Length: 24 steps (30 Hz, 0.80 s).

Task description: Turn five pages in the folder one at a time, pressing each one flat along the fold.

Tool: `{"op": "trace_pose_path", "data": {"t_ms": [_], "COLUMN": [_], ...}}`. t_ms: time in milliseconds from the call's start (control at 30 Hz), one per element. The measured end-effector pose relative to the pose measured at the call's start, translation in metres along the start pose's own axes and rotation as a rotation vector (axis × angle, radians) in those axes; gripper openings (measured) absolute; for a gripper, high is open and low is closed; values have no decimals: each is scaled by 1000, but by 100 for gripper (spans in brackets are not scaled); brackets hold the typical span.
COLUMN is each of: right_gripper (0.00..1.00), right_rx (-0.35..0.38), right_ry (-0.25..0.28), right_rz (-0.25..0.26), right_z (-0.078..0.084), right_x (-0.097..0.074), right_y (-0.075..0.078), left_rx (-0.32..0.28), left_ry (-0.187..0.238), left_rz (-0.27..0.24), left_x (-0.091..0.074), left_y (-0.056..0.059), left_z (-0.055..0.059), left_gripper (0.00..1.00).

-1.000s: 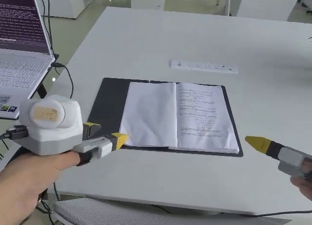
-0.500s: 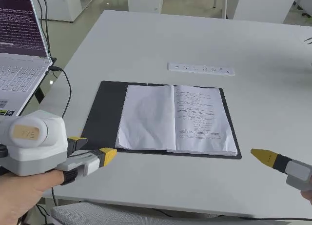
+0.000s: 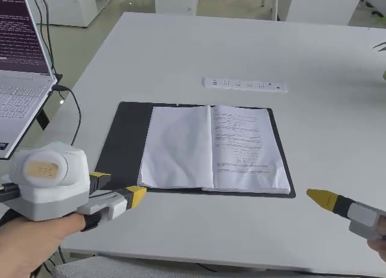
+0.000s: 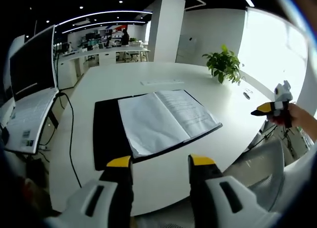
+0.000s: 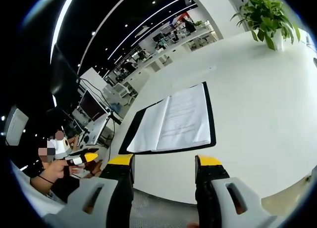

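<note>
One open folder [image 3: 125, 139]. Left gripper [image 3: 118, 187] at its 7 o'clock, right gripper [image 3: 323, 199] at 4, both jaws wide, empty. One power strip [image 3: 244, 84] at 12.

Black folder [image 3: 123, 142]; white pages [image 3: 178, 146], grey text on right one; white left tongs [image 4: 161, 161], right tongs [image 5: 164, 160], yellow tips; white table [image 3: 181, 46].

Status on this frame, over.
Left hand-held gripper open, empty; right hand-held gripper likewise. Folder lies open, untouched. Power strip beyond it, no obstruction.
</note>
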State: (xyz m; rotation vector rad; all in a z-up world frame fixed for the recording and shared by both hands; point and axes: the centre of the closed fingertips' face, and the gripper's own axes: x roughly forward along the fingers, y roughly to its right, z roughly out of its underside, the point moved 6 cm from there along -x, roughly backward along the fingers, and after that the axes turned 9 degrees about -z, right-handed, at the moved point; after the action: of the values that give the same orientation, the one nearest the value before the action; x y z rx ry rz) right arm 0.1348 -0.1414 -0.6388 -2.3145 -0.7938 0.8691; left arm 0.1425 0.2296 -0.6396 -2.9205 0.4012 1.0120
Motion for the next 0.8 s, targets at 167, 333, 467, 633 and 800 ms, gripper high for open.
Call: {"op": "trace_pose_path", "data": {"t_ms": [167,333,467,633,800], "right_gripper": [47,47,47,45,45], "right_rx": [21,31,32,29,21], "right_ry": [4,5,7,16,1], "right_rz": [-11,-15,-24,-20,-22], "right_z": [4,5,3,0,0], "right_x": [5,13,21,32,44], "right_y": [3,6,8,14,18], "left_rx": [44,71,100,126,157], "left_ry": [-7,-3,-10,-25,-31], "left_rz": [15,33,59,71,84], "left_x": [20,42,66,90,117], "left_y": [13,32,48,64,86], "left_z": [-3,-9,-9,-7,-3], "left_gripper": [42,42,42,42,42]}}
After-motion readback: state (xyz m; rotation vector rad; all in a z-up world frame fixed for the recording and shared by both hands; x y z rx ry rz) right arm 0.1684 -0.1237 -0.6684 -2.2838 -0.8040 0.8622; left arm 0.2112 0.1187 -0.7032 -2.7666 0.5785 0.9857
